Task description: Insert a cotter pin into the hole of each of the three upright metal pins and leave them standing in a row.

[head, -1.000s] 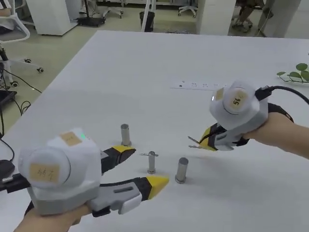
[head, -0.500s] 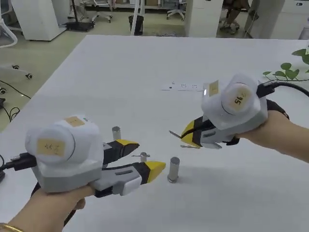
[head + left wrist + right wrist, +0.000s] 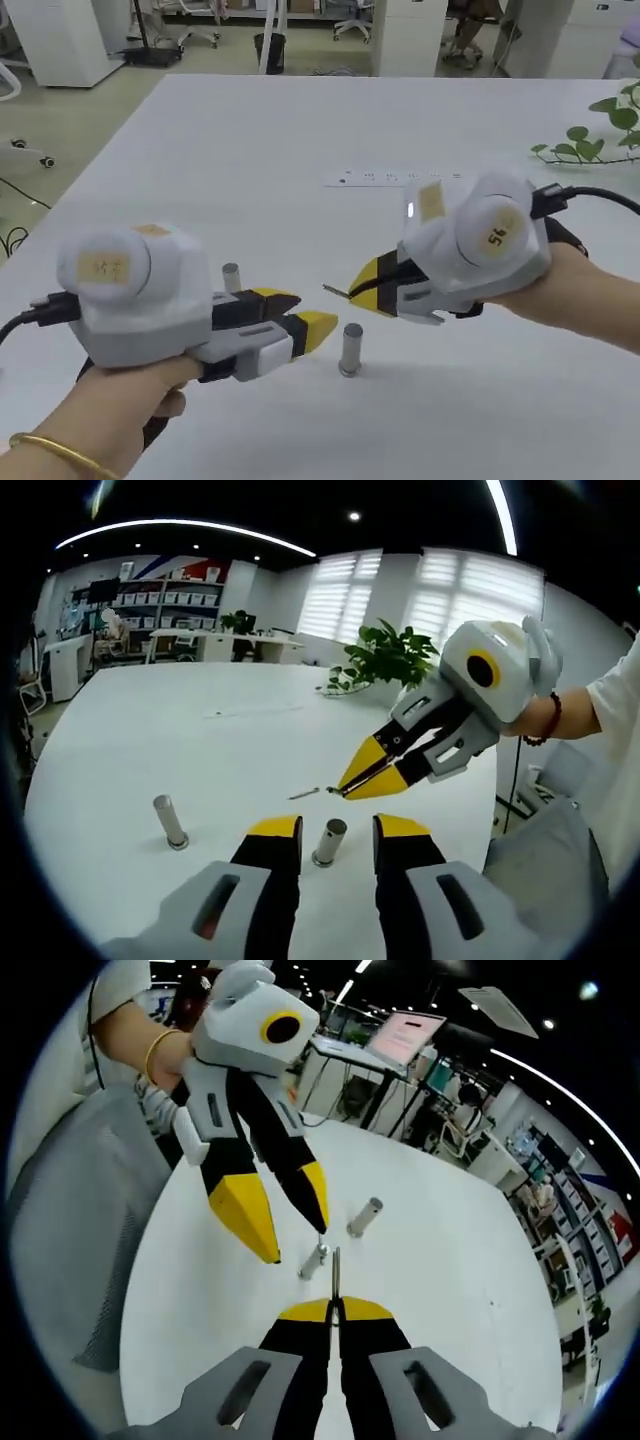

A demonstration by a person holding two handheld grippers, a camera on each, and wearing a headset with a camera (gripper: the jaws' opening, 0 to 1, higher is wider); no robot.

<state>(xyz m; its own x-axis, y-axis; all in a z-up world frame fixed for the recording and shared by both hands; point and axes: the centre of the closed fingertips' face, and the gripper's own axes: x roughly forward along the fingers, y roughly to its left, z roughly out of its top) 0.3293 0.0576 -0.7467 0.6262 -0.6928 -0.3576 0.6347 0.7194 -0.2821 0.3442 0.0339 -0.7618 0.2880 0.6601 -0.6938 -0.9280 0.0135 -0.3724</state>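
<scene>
My right gripper (image 3: 362,286) hovers above the table, shut on a thin cotter pin (image 3: 336,292) that sticks out toward the left. In the right gripper view the cotter pin (image 3: 335,1268) points at the nearest upright metal pin (image 3: 315,1260). That metal pin (image 3: 351,350) stands just right of my left gripper (image 3: 300,318), which is open with nothing in it. In the left gripper view the same metal pin (image 3: 330,842) stands just ahead of the gap between the jaws. Another metal pin (image 3: 231,277) stands behind the left gripper. Its body hides the table between these two pins.
A white power strip (image 3: 395,178) lies farther back on the white table (image 3: 300,150). A potted plant (image 3: 590,145) is at the table's right edge. Office chairs and cabinets stand on the floor beyond the table.
The head camera has shifted. My left gripper has moved forward and now covers the middle pin with its cotter pin. My right gripper has carried its cotter pin left, closer to the right-hand pin.
</scene>
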